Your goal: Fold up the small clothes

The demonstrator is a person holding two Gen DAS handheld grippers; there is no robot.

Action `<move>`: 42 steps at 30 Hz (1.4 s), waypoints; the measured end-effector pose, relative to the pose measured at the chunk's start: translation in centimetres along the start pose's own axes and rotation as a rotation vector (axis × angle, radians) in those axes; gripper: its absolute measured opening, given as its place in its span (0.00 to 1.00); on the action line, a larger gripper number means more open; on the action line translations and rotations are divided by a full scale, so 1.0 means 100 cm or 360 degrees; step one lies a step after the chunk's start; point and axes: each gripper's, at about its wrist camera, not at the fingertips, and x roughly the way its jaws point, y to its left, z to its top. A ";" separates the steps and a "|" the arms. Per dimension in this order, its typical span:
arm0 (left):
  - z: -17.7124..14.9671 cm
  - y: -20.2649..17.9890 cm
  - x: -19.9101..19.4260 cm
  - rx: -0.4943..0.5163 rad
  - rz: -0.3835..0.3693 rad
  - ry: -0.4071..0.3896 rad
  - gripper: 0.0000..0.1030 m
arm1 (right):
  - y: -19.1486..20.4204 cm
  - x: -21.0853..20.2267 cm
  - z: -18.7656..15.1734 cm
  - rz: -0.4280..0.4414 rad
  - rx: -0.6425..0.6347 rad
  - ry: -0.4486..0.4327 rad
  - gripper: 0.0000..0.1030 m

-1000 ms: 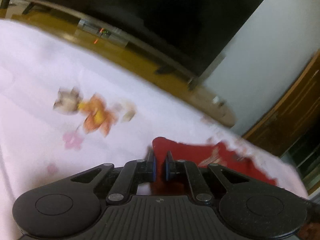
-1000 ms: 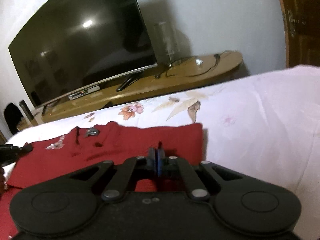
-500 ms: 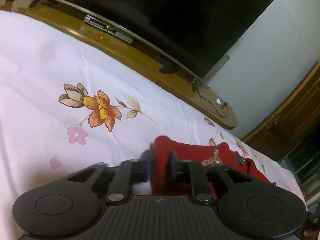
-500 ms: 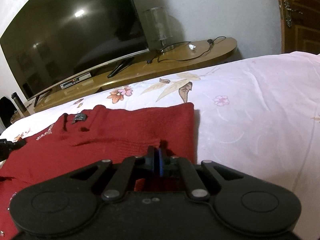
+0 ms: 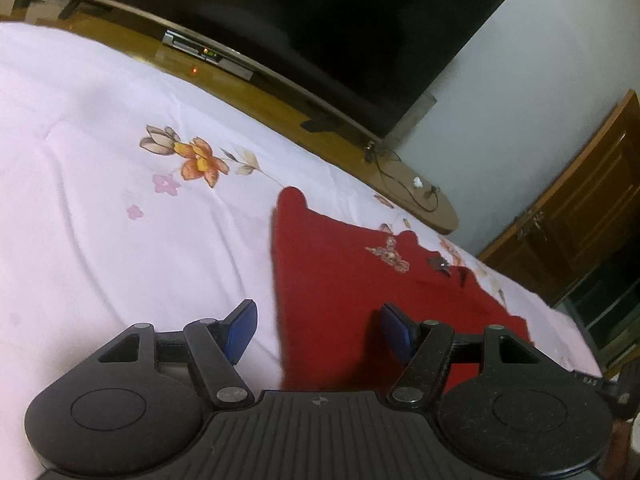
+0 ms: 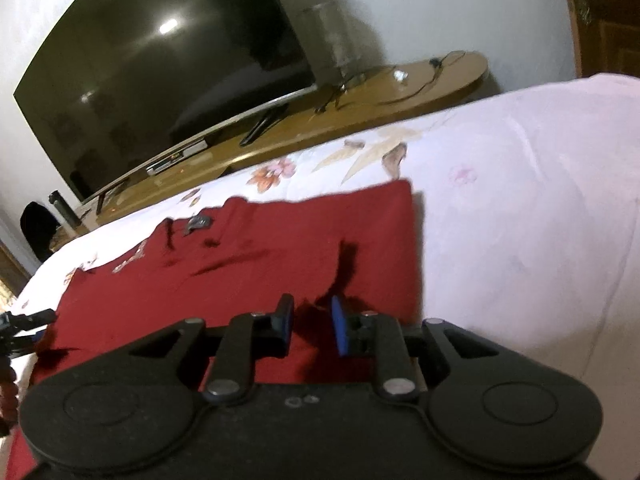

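Your red garment (image 5: 344, 280) lies flat on the pale flowered bedspread (image 5: 100, 240), and everything else sits relative to it. In the left wrist view, your left gripper (image 5: 316, 328) hangs just above the garment's near left edge. Its jaws are opening and already stand wide; the red cloth lies beneath the gap, but the blue pads (image 5: 240, 330) do not press on it. One pad sits over the bedspread just left of the garment's edge, the other over the red cloth itself.

In the right wrist view, your right gripper (image 6: 310, 328) sits over the garment (image 6: 260, 256) near its right side, toward the near edge. Its jaws are opening too, with a narrow gap so far. A small dark fold of red cloth rises just beyond that gap, but the pads look clear of it.

On the garment's front you can see a pale embroidered patch (image 5: 390, 254) and a small dark tag (image 6: 199, 222) beside it. Beyond the garment, past the far edge of the bedspread, a long wooden stand (image 6: 360, 108) carries a large dark television (image 6: 160, 76). A printed orange flower (image 5: 200, 160) lies on the bedspread to the garment's left.
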 end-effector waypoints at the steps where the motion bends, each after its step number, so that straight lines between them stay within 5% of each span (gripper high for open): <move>1: 0.000 -0.001 0.002 0.0000 -0.0008 0.0016 0.63 | 0.002 0.001 -0.001 0.0005 -0.0004 0.0002 0.22; 6: -0.002 -0.008 0.008 0.0048 0.0017 0.0068 0.32 | 0.005 0.004 -0.002 0.0019 0.0036 0.0014 0.16; 10: -0.002 -0.005 0.007 0.0039 0.0005 0.0084 0.24 | 0.004 0.006 -0.002 0.0015 0.0040 0.0032 0.04; 20: 0.004 0.001 0.001 0.0023 -0.0062 0.0096 0.11 | 0.008 -0.022 0.003 0.0032 0.0030 -0.0084 0.03; 34: 0.004 0.001 0.004 0.0101 0.0002 0.0140 0.11 | -0.002 -0.010 -0.013 -0.0090 0.0031 0.0006 0.02; 37: 0.006 -0.005 0.001 0.0147 0.0029 0.0142 0.29 | -0.001 -0.013 -0.010 -0.0069 -0.0009 0.0013 0.10; 39: 0.009 -0.010 -0.004 0.0196 0.0054 0.0105 0.55 | 0.002 -0.021 -0.008 -0.0062 -0.0028 -0.0047 0.24; 42: 0.020 -0.013 -0.008 0.0211 0.0104 0.0036 0.56 | 0.003 -0.025 0.002 -0.0058 -0.0030 -0.0098 0.22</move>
